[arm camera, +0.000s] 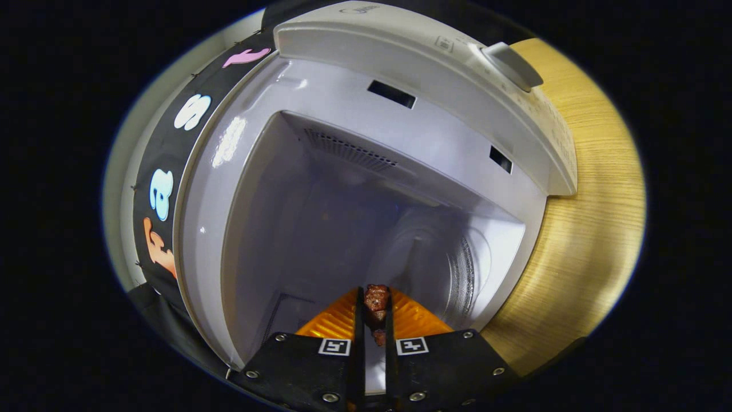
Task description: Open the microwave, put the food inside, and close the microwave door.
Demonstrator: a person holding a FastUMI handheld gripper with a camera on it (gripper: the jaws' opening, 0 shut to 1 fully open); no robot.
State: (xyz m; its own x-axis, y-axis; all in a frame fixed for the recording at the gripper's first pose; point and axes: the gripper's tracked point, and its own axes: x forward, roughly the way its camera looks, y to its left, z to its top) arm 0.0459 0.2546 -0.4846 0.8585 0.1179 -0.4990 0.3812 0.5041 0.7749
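The white microwave stands with its door swung open and out of sight, and its cavity faces me, rolled sideways in the gripper view. A glass turntable shows inside, on the cavity floor. My gripper is shut on a small dark reddish-brown piece of food. The food sticks out between the fingertips, which sit at the mouth of the cavity. The control panel with a white knob runs along the microwave's front.
The microwave rests on a light wooden table. Behind the microwave hangs the black booth cloth. The cavity's walls close in around the fingers on both sides.
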